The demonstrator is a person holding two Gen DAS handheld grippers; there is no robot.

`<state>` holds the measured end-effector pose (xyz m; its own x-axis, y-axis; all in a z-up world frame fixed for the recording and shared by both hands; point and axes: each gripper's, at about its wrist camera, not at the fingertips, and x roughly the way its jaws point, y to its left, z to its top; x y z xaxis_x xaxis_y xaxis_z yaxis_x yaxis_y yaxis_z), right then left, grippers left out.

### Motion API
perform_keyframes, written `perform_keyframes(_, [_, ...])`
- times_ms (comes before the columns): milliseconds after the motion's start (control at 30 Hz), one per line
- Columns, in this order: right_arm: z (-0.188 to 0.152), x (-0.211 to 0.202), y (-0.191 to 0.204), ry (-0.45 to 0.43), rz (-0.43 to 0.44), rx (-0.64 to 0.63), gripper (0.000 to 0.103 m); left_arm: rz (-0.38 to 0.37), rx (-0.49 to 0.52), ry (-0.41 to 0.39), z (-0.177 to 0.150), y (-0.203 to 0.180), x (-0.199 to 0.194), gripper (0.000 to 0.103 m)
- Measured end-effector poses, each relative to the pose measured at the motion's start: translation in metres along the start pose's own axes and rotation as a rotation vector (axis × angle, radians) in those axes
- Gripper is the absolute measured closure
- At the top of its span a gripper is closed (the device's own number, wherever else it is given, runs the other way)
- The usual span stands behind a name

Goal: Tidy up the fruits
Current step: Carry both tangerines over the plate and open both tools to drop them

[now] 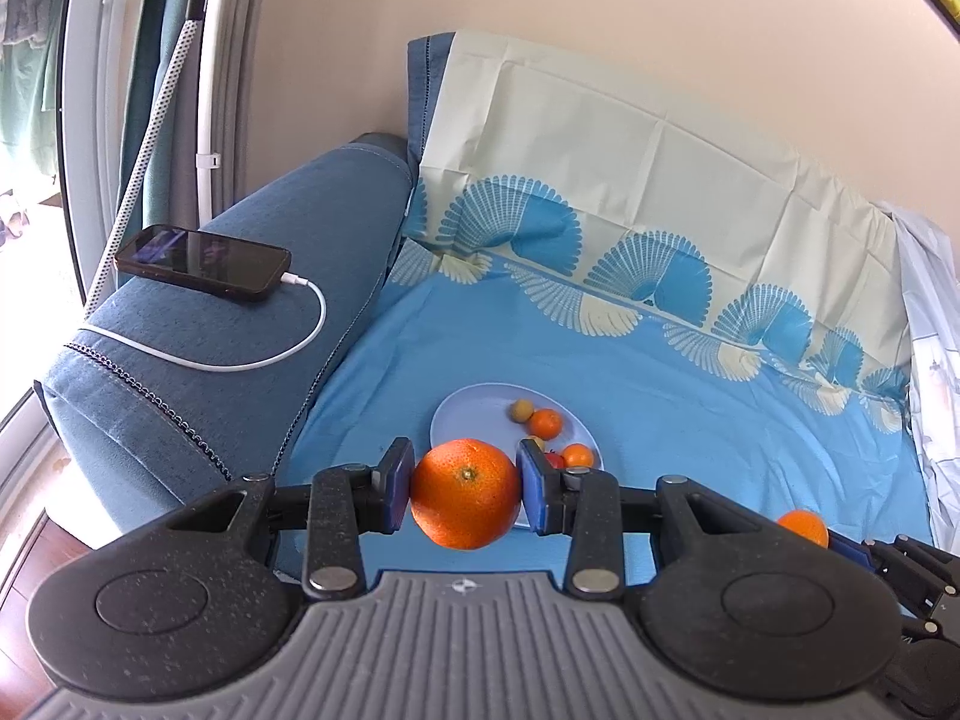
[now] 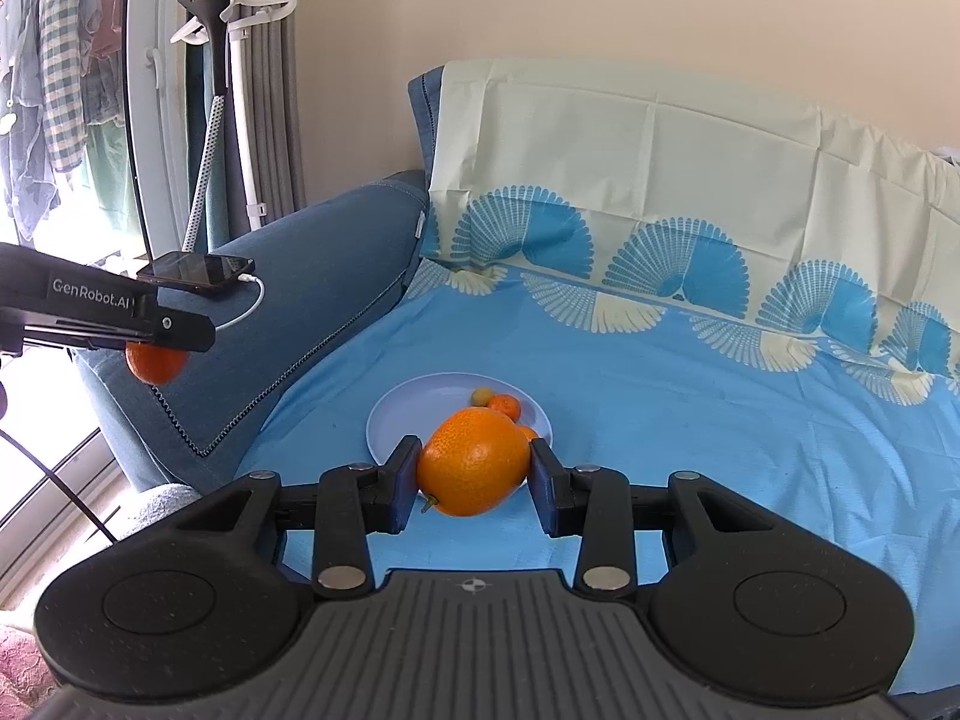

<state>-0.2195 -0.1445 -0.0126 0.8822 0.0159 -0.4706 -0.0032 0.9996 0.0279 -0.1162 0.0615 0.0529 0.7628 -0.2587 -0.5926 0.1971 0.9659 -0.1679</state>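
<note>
My left gripper (image 1: 465,489) is shut on a round orange (image 1: 465,495), held above the blue sheet just in front of a pale blue plate (image 1: 465,414). On that plate lie a small yellowish fruit (image 1: 521,410), two small tangerines (image 1: 546,423) and a red fruit mostly hidden behind the blue pads. My right gripper (image 2: 474,471) is shut on a bigger, pear-shaped orange (image 2: 474,462), stem end down, in front of the same plate (image 2: 414,408). In the right wrist view the left gripper's side (image 2: 108,312) and its orange (image 2: 157,363) show at far left.
A blue sofa armrest (image 1: 240,330) at left carries a black phone (image 1: 201,264) on a white charging cable. A blue and cream fan-patterned cloth (image 1: 630,210) covers the seat and backrest. A garment steamer on a stand (image 2: 219,30) is by the window.
</note>
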Motion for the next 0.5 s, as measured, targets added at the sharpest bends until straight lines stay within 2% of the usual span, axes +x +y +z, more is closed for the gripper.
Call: perform_keyframes(500, [0.010, 0.029, 0.003, 0.027, -0.005, -0.026, 0.063, 0.010, -0.019, 0.024, 0.013, 0.004, 0.029, 0.062])
